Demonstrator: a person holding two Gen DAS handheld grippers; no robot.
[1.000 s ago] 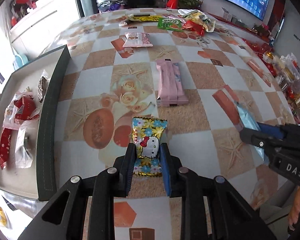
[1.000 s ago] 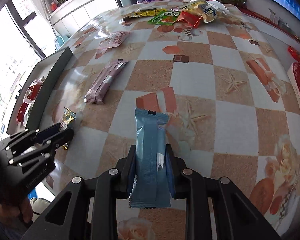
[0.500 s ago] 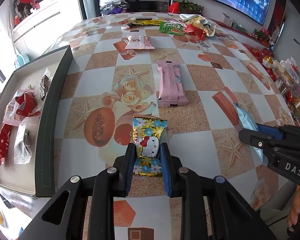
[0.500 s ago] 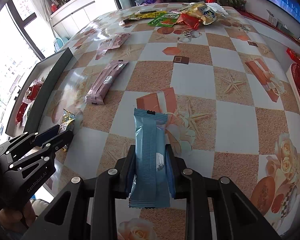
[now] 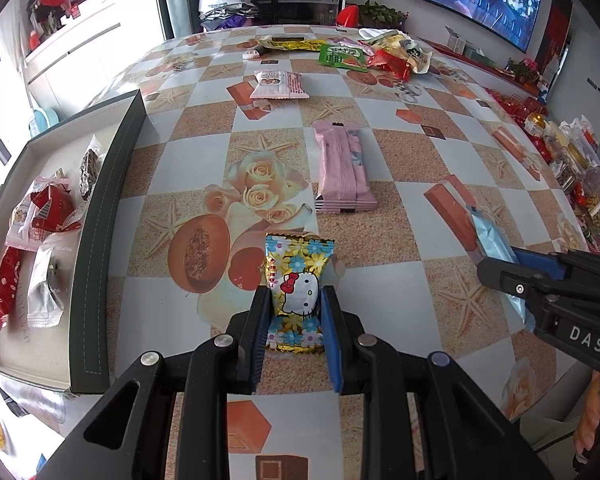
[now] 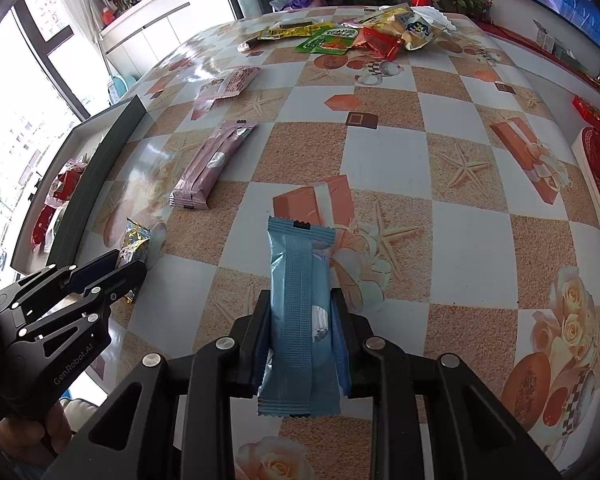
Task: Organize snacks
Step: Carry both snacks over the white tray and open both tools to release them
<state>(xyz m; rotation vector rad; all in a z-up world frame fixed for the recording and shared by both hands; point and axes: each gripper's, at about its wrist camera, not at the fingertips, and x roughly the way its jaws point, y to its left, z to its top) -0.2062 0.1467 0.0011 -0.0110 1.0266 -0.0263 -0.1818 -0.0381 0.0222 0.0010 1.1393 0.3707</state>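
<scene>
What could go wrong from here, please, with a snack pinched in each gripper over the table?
1. The left gripper pinches only the lower part of the Hello Kitty candy packet; it could slip.
2. The right gripper holds the long blue wafer bar near one end, so it may swing or pivot.
3. Both grippers sit close together; they might collide heading for the tray.

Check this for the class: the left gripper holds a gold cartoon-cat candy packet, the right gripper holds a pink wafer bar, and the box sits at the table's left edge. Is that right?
One detail is wrong. The right gripper holds a blue wafer bar, as the right wrist view shows; the pink wafer bar lies loose on the table. The left gripper does hold the candy packet, and the box is at the left edge.
</scene>
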